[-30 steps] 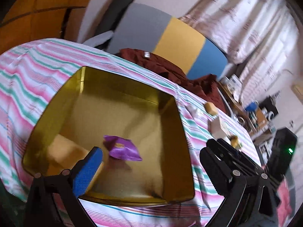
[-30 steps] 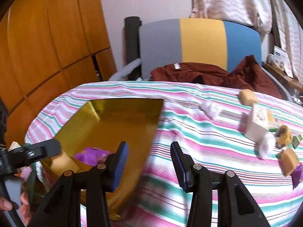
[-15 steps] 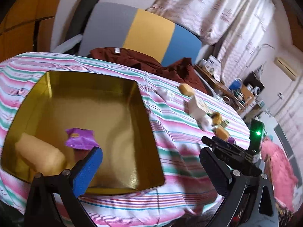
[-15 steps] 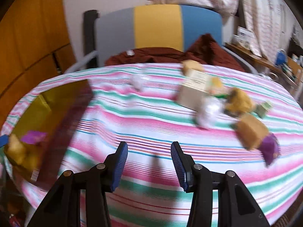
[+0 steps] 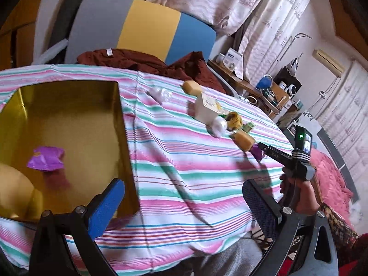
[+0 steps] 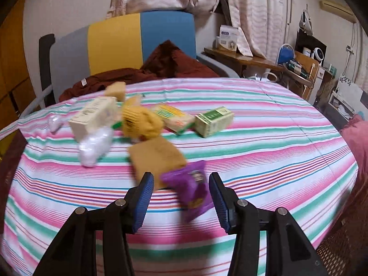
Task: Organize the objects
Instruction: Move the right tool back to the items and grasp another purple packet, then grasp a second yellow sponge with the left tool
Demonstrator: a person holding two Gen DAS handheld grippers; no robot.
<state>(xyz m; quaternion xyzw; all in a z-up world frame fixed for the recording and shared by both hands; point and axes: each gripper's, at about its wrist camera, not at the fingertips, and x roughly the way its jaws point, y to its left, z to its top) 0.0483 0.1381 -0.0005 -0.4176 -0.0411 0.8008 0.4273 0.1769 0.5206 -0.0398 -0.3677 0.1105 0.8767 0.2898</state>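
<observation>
The left wrist view shows one gold tin box (image 5: 69, 124) sunk in the striped cloth of the counter (image 5: 184, 165), holding two things: one purple packet (image 5: 46, 158) and one pale tan lump (image 5: 11, 188) at the picture's edge. The left hand-held gripper (image 5: 184, 207) hangs over the cloth with its jaws spread wide and nothing between them. Only this view shows the box, and the right hand (image 5: 303, 193) on its handle.

The right wrist view shows the loose pile up close: one second purple packet (image 6: 191, 188), crinkled with a yellow mark, lying on the cloth between the pads of the right hand-held gripper (image 6: 181, 197), whose jaws are opening and not pressing on it. Touching it is one brown block (image 6: 156, 156). Beyond lie one yellow net bundle (image 6: 140, 122), one clear plastic wad (image 6: 94, 145), one green carton (image 6: 214, 120) and one cream carton (image 6: 92, 117).
</observation>
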